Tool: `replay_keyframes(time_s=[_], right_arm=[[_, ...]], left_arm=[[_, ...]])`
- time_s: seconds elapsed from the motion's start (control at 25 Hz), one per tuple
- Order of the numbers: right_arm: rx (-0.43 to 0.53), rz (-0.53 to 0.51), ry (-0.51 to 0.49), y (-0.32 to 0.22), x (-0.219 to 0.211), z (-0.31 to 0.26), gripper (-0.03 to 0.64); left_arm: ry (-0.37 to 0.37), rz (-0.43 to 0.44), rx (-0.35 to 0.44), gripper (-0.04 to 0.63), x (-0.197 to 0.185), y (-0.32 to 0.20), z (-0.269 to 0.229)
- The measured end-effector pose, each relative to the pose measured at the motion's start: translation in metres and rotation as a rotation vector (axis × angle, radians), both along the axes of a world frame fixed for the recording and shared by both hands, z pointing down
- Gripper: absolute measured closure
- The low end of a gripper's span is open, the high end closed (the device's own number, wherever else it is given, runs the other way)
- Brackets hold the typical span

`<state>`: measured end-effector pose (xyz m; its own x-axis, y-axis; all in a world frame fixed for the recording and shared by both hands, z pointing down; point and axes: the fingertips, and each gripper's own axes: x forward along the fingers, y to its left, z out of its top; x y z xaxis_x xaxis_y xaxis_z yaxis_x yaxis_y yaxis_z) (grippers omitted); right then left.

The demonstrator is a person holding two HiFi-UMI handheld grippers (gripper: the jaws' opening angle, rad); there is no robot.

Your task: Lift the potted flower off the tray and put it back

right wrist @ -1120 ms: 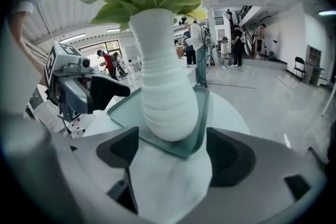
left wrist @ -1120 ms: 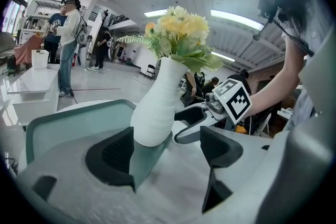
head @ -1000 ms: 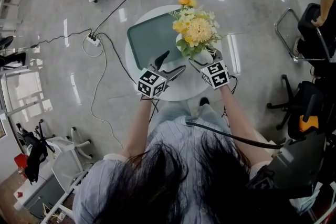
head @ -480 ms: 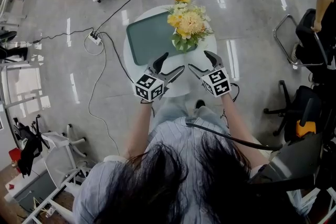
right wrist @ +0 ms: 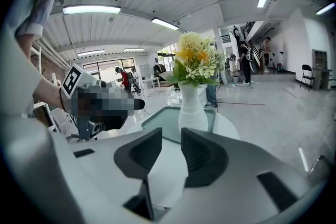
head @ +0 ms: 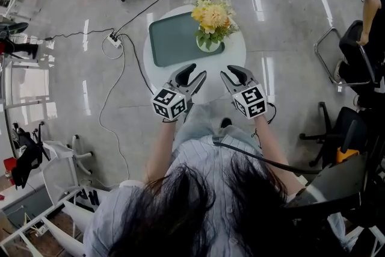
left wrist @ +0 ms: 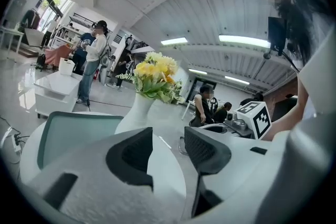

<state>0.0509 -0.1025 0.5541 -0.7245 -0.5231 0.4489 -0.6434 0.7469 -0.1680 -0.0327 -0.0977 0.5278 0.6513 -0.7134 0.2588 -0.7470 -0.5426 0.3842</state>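
Potted flower [head: 210, 16] untouched; hand-held grippers [head: 195, 73] [head: 233, 71] withdrawn, closing empty

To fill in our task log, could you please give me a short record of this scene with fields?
table: round, white
tray: green, flat on the table
vase: white, upright on the tray near its right edge
flowers: yellow, in the vase
left claw: empty, jaws a little apart and just been closing, short of the vase
right claw: empty, jaws a little apart and just been closing, short of the vase
contact: neither claw touches the vase
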Motion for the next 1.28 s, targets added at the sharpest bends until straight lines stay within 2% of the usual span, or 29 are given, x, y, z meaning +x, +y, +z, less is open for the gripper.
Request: replay_keyframes(time_s=[0.36,0.88,1.28], right_arm=[[0.014,-0.038,-0.048,0.047,0.015,-0.023,0.509],[0.025,-0.111,-0.049,0.127,0.044,-0.033,0.511],[0.065,-0.178,-0.029,0.165,0.041,-0.037,0.518]], left_arm=[[-0.041,-0.016,0.007,0.439,0.022,0.046,-0.013],[-0.048,-0.019,0.028,0.459,0.071,0.121,-0.018],[-0.072,-0.066,0.040,0.489,0.068,0.159,-0.021]])
